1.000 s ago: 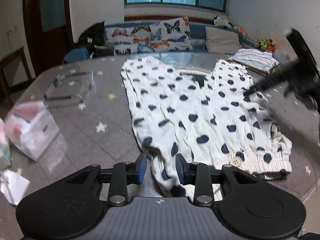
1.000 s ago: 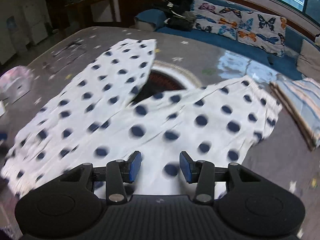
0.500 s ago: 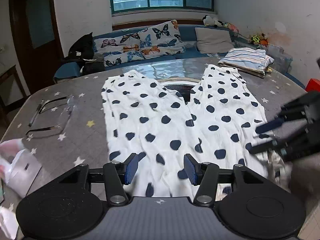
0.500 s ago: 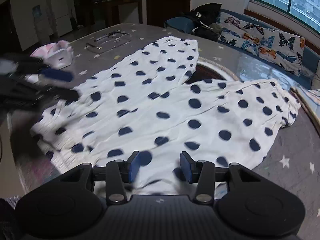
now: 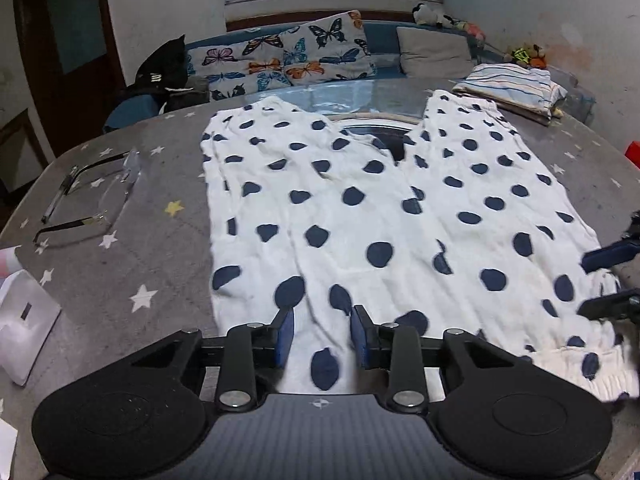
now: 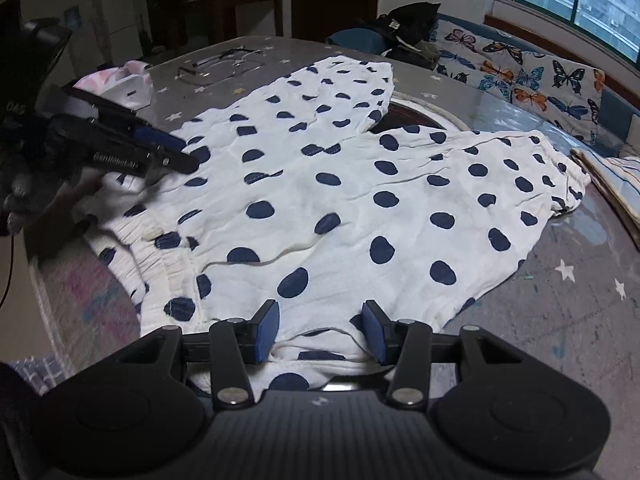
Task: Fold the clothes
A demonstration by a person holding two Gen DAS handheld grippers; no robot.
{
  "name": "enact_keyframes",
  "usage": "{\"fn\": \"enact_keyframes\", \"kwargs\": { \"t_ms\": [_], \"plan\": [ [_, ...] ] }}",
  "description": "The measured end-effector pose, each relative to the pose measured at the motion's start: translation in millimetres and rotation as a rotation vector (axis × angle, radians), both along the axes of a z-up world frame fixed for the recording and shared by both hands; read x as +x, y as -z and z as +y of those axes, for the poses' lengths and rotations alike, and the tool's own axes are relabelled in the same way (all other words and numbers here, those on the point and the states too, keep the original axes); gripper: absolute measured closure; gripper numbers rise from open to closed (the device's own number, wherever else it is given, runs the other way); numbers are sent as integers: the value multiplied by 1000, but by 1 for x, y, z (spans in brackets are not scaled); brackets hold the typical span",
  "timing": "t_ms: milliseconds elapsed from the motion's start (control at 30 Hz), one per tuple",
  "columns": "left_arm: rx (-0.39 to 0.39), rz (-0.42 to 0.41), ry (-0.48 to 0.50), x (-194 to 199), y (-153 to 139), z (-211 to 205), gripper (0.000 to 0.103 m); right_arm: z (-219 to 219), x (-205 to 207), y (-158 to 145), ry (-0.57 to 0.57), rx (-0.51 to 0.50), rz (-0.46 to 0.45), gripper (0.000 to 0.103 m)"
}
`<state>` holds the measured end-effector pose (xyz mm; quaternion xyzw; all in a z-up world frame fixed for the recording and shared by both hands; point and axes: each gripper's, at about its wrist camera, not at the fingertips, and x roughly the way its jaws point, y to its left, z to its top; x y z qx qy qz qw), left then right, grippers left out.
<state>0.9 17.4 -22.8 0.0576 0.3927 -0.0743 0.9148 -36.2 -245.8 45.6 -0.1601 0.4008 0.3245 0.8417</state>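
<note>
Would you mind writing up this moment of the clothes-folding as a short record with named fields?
garment: white polka-dot trousers, spread flat, both legs pointing away toward the window
surface: grey star-print table
left gripper: over the waistband end, jaws closing, cloth between the pads, not visibly pinched
right gripper: at the waistband end too, jaws opening, cloth between the pads
already folded: striped stack at the far right
other items: clear tray, white bag

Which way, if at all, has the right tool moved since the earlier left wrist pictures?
Yes. In the left wrist view the right tool has dropped from beside the striped folded laundry to the waistband end of the polka-dot trousers.
</note>
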Motion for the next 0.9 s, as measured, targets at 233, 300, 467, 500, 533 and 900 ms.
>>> {"fn": "enact_keyframes", "kwargs": {
  "t_ms": [233, 300, 467, 500, 533, 900],
  "plan": [
    [2, -32, 29, 2, -11, -8, 57, -5, 22, -17, 31, 45, -19, 51],
    [-2, -40, 50, 2, -13, -14, 56, -6, 33, -16, 58, 45, -27, 51],
    [-16, -60, 86, 1, -14, -25, 49, -14, 49, 1, 108, 42, 13, 51],
    [-21, -65, 91, 0, -14, -25, 48, -16, 49, 5, 114, 37, 17, 50],
    [-27, -70, 95, 0, -15, -26, 45, -18, 49, 7, 118, 38, 19, 49],
    [-239, -215, 173, -5, -39, -38, 0, -26, 55, 4, 146, 70, 11, 42]
  ]
}}
